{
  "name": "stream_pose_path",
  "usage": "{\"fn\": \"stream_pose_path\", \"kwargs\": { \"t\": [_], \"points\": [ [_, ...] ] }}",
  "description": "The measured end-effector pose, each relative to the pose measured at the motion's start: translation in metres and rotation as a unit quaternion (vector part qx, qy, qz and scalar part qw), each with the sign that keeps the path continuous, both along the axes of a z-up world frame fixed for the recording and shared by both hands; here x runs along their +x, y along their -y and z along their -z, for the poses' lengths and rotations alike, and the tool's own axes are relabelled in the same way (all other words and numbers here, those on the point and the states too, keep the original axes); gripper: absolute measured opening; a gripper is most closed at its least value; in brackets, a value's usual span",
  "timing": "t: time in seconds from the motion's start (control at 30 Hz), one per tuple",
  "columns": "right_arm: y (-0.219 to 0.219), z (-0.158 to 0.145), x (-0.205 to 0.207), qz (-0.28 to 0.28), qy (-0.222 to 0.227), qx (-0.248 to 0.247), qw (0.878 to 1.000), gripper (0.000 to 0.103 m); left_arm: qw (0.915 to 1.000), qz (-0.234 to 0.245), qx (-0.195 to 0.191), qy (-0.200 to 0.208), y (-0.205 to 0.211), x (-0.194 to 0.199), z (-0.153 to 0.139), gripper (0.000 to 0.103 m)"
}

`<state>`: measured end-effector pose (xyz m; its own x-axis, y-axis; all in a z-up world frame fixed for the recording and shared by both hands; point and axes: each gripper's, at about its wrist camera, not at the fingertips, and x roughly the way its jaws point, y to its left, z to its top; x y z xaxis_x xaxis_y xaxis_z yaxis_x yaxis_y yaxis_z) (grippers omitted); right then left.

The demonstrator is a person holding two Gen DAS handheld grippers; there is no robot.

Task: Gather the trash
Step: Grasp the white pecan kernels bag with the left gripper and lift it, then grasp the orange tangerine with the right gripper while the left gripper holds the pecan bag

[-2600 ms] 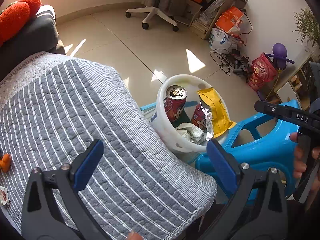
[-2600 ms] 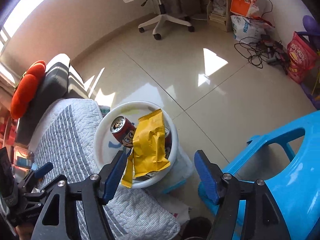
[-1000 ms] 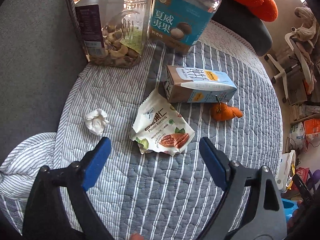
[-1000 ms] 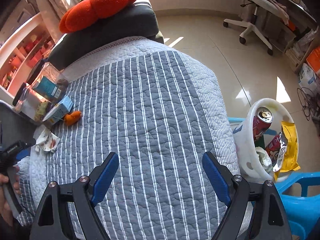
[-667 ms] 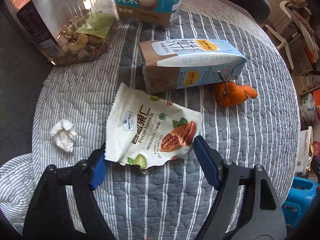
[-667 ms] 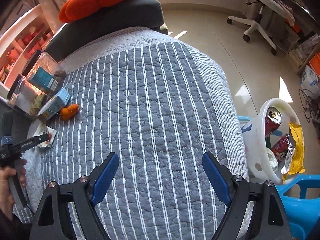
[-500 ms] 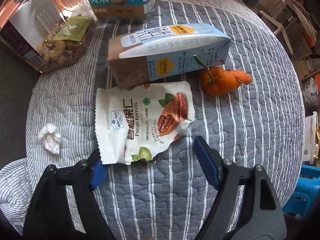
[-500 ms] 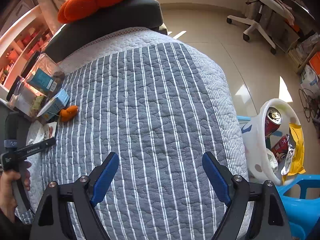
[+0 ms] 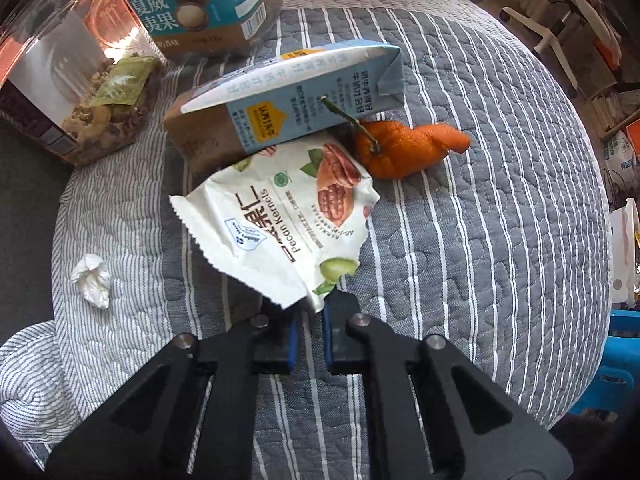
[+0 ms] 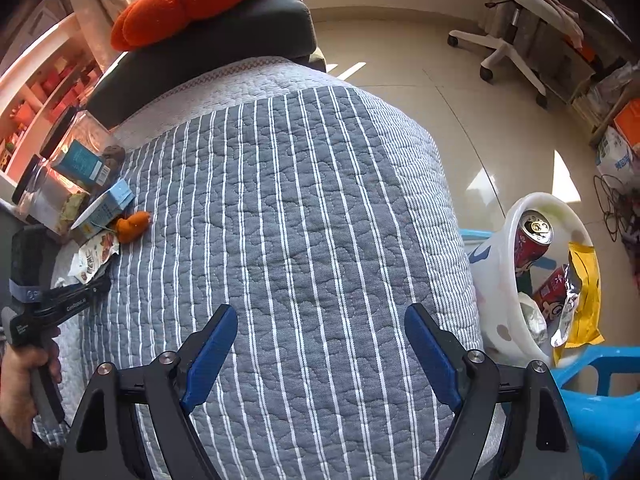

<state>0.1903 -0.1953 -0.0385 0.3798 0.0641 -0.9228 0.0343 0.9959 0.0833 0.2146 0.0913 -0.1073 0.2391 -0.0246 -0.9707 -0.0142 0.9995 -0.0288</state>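
My left gripper (image 9: 307,312) is shut on the near corner of a white pecan snack wrapper (image 9: 280,220), which lies on the grey striped quilt (image 9: 480,240). Behind it lie a blue milk carton (image 9: 288,104) on its side and an orange peel (image 9: 404,148). A crumpled white tissue (image 9: 93,280) lies to the left. In the right wrist view my right gripper (image 10: 320,344) is open and empty above the quilt (image 10: 304,208). The white trash bucket (image 10: 496,280) stands at the right with a red can (image 10: 532,236) and a yellow bag (image 10: 584,292) inside. The left gripper (image 10: 72,296) and wrapper (image 10: 94,258) show at the far left.
Two clear snack jars (image 9: 80,64) stand at the back of the quilt. A blue plastic stool (image 10: 592,408) stands beside the bucket. A dark cushion with an orange plush (image 10: 192,0) lies beyond the quilt. An office chair (image 10: 516,32) stands on the tiled floor.
My left gripper has swung from the bucket to the wrapper, moved in and closed on its near corner. My right gripper has drawn back over the quilt and stays open.
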Motion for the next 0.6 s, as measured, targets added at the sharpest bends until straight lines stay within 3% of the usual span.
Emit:
{"fn": "stream_pose_path", "kwargs": {
  "t": [0.37,0.6],
  "points": [
    [-0.023,0.009,0.012,-0.013,-0.003,0.002,1.0,0.087,0.9961,0.004,-0.067,0.058,-0.025,-0.036,-0.071,0.009],
    [-0.056,0.019,0.028,-0.03,-0.003,0.015,0.999,0.087,0.9898,-0.027,-0.102,0.096,-0.074,-0.052,-0.1,0.009]
  ]
}}
